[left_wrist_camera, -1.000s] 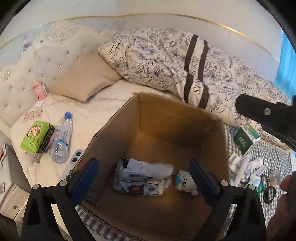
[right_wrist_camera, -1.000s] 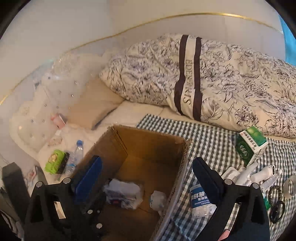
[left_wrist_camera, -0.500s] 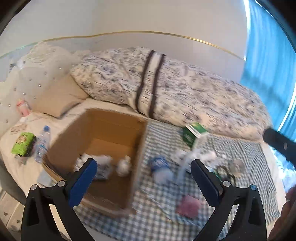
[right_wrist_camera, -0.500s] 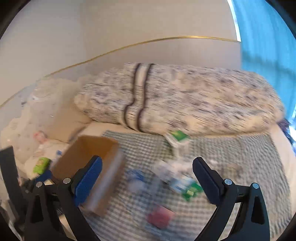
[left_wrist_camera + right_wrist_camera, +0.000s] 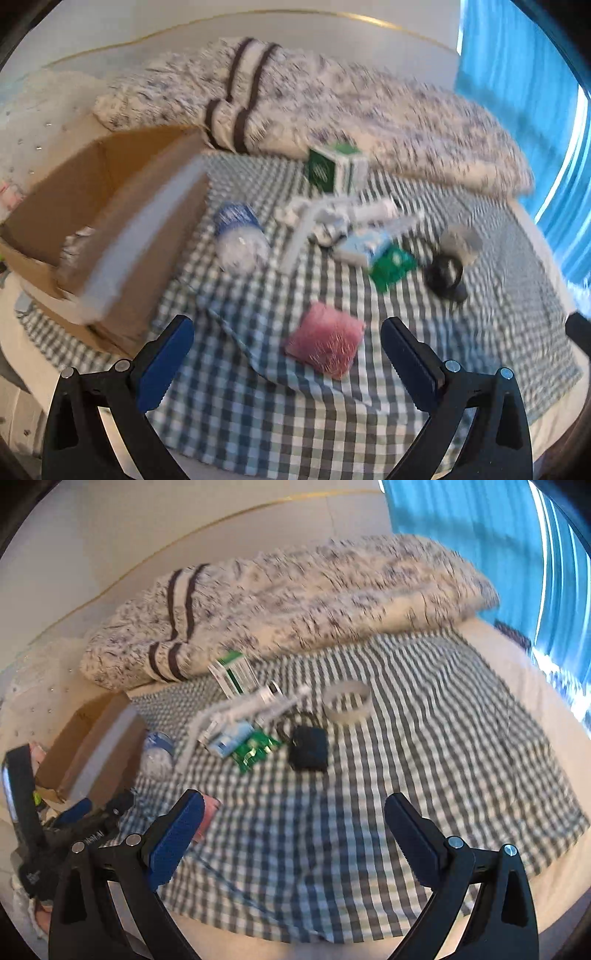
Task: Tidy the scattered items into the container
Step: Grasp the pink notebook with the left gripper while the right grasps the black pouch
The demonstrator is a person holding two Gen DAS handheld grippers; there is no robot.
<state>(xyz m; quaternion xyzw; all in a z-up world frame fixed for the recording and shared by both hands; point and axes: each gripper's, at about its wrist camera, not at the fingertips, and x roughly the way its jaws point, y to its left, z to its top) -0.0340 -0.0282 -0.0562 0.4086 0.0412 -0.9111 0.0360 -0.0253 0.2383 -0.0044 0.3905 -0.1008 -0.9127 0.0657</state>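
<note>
Left gripper (image 5: 288,354) spread wide, nothing held; right gripper (image 5: 293,832) likewise spread and bare. Lower centre of left view, just ahead of the jaws: one pink pouch (image 5: 325,345) on the checked cloth (image 5: 295,424). Looks soft and light, likely squashes, so pinch across its middle. Centre: one plastic bottle (image 5: 240,240), probably slippery, take by the body. One green box (image 5: 334,170) above, stiff. One cardboard box (image 5: 110,221) at left
</note>
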